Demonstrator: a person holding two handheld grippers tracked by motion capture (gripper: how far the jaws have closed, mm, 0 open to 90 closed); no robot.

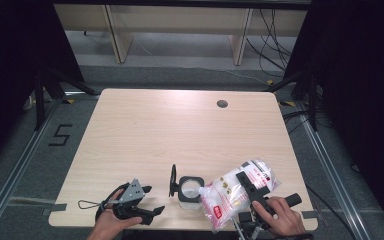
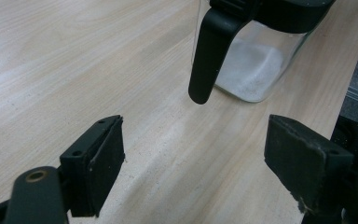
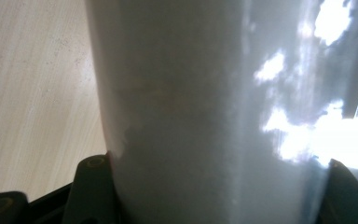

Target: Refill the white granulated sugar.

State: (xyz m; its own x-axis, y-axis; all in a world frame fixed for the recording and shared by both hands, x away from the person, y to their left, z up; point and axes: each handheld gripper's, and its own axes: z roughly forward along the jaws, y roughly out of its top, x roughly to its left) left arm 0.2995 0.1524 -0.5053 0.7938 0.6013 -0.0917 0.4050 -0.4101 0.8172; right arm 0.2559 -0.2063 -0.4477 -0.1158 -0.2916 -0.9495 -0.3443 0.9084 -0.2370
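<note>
Two grippers: right gripper fingers clamp plastic bag tilted over jar; left gripper fingers wide, empty.

Bag in my right jaws: clear plastic pouch, white granular fill, red-and-white print on upper end. Held tilted, lower end toward container, upper end up and away to right, over near edge of worktop. In right gripper view bag sits between jaws, pressed on both sides.

Container: square clear jar, black rim, standing upright on worktop just left of bag. Black hinged lid open, standing up at jar's left side. Thin white layer in bottom.
</note>
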